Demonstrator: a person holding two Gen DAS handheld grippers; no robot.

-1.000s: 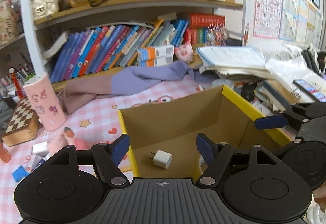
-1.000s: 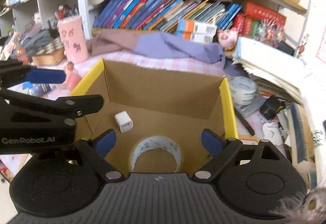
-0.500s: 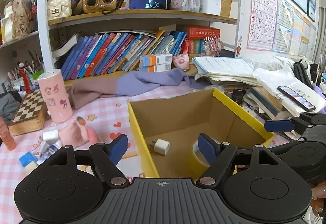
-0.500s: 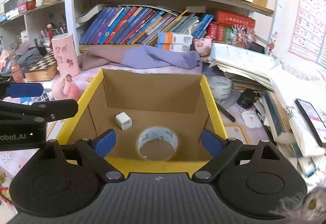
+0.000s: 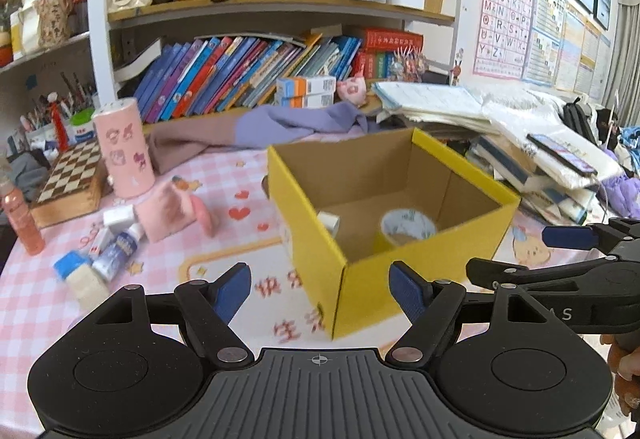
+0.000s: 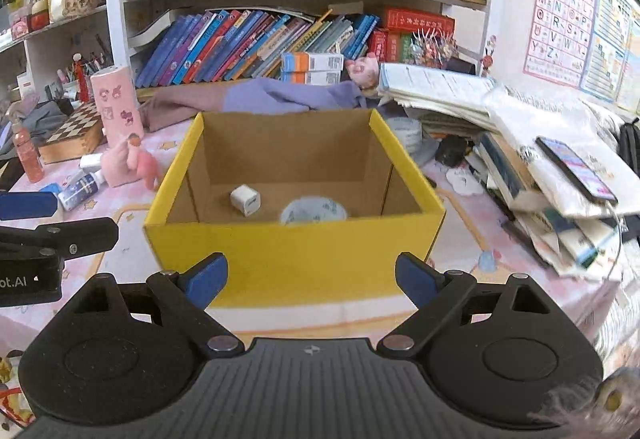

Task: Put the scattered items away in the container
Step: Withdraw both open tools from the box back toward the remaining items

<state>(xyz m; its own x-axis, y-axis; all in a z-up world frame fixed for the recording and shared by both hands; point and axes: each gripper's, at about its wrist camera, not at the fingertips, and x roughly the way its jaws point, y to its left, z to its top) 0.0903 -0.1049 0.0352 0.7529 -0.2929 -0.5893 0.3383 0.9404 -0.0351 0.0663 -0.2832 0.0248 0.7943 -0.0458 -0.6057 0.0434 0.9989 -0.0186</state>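
A yellow cardboard box (image 5: pixel 404 279) (image 6: pixel 296 259) stands on the pink checked tablecloth. Inside it lie a white charger cube (image 6: pixel 245 200) (image 5: pixel 329 221) and a roll of tape (image 6: pixel 313 210) (image 5: pixel 408 229). Left of the box lie a pink plush toy (image 5: pixel 176 211) (image 6: pixel 126 165), a small white bottle (image 5: pixel 118 249) (image 6: pixel 80 187), a white block (image 5: pixel 117 216) and a blue-capped item (image 5: pixel 78 273). My left gripper (image 5: pixel 320 289) is open and empty, in front of the box's near corner. My right gripper (image 6: pixel 312 279) is open and empty, before the box's front wall.
A pink cylinder (image 5: pixel 124 147), a chessboard box (image 5: pixel 70 179) and an orange bottle (image 5: pixel 22 217) stand at the left. A purple cloth (image 5: pixel 280 127) lies behind the box. Stacked books and papers with a phone (image 6: pixel 576 167) crowd the right. Another tape roll (image 6: pixel 406 133) sits behind the box.
Both grippers have drawn back from over the box, so its outer yellow walls now show. The charger and the tape roll stay inside. Both stay open and empty.
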